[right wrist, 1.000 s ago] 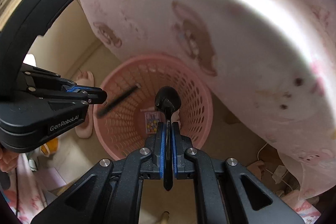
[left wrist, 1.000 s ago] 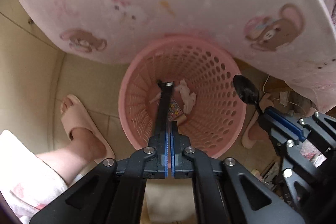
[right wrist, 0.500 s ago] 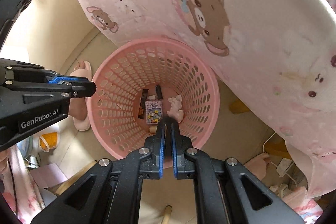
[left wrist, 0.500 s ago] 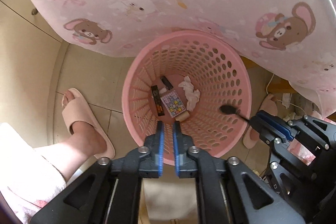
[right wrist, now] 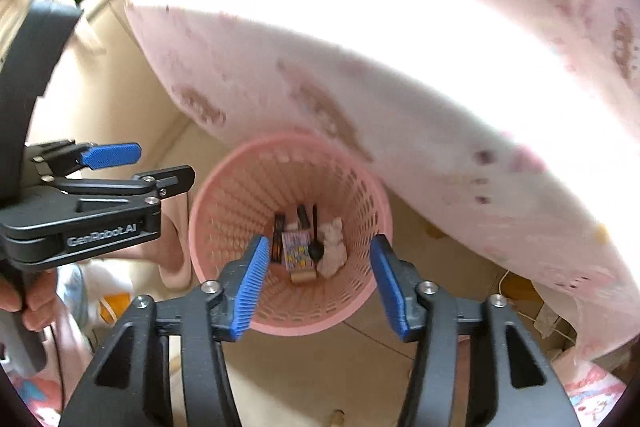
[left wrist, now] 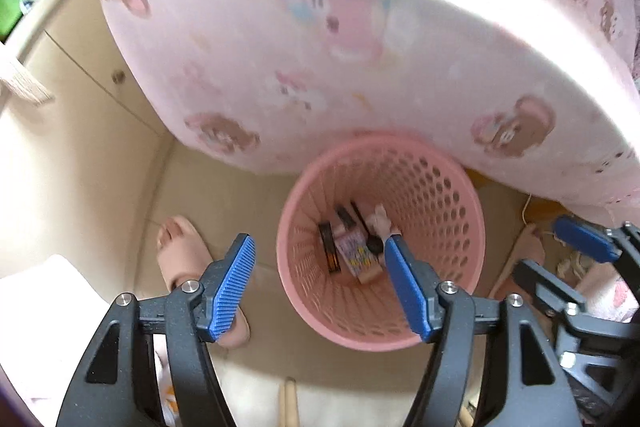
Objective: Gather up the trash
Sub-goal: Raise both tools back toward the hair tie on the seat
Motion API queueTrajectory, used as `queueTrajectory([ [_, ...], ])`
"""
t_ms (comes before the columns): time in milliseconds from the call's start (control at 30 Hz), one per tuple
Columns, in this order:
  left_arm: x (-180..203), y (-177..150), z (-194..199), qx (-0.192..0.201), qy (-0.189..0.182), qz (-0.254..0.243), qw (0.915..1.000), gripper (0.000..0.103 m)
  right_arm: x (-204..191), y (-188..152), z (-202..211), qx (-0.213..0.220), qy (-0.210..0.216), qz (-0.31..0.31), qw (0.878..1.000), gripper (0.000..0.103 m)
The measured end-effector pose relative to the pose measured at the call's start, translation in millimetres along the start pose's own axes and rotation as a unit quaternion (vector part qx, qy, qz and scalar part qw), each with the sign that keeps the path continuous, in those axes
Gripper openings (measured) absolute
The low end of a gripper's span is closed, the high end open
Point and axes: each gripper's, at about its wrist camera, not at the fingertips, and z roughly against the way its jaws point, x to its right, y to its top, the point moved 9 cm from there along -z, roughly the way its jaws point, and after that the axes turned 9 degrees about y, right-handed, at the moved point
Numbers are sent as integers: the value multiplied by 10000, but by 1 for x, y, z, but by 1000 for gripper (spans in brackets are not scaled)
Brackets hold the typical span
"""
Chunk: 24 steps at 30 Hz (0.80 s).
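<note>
Two empty grippers hang above a pink perforated plastic basket [left wrist: 380, 323].

Left gripper [left wrist: 320, 267] and right gripper [right wrist: 318, 273] both have jaws opening, spread apart with nothing between the blue pads. Trash lies on the basket bottom: a black plastic spoon [right wrist: 316, 247], a crumpled white tissue [right wrist: 334, 247], a patterned wrapper [right wrist: 297, 251]. Other dark pieces are too small to identify; a pink cartoon-print cloth [left wrist: 360, 47] hides the far rim.

Pink perforated plastic basket [left wrist: 420, 319] stands upright on the tiled floor, partly under a pink cartoon-print cloth. Contents at the bottom: a black spoon [left wrist: 370, 231] lying flat, bowl toward the near side; a patterned purple wrapper [left wrist: 354, 251] beside it; a black strip [left wrist: 329, 247] to the left; crumpled white tissue [right wrist: 333, 247] to the right.
</note>
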Motion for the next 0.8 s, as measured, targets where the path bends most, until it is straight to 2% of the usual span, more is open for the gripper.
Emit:
queueTrajectory([
  [100,-2,10,17,415,9,45,9991,75,1,7,21,290,-65,45,9995,57],
  [167,-5,18,31,751,65,110,9971,85,3,14,43,667,-254,103,9974,67],
  [233,-9,25,45,1133,151,165,9933,89,7,22,62,975,-456,155,9941,75],
  [300,-15,31,58,1490,291,220,9882,93,9,29,82,1297,-534,141,9900,79],
  [400,-24,41,81,2071,523,274,9765,98,16,38,109,1744,-527,18,9833,82],
  [433,-25,44,89,2265,593,276,9718,102,19,42,119,1911,-611,3,9797,85],
  [500,-28,48,103,2545,692,310,9641,102,25,49,132,2130,-849,34,9733,85],
  [667,-24,74,144,2919,523,209,9548,102,43,73,164,2456,-1090,43,9632,85],
  [700,-24,83,155,3045,576,185,9506,102,47,83,170,2501,-1089,41,9621,85],
  [800,-27,115,198,3573,717,125,9311,102,57,115,201,2795,-1055,-77,9543,85],
])
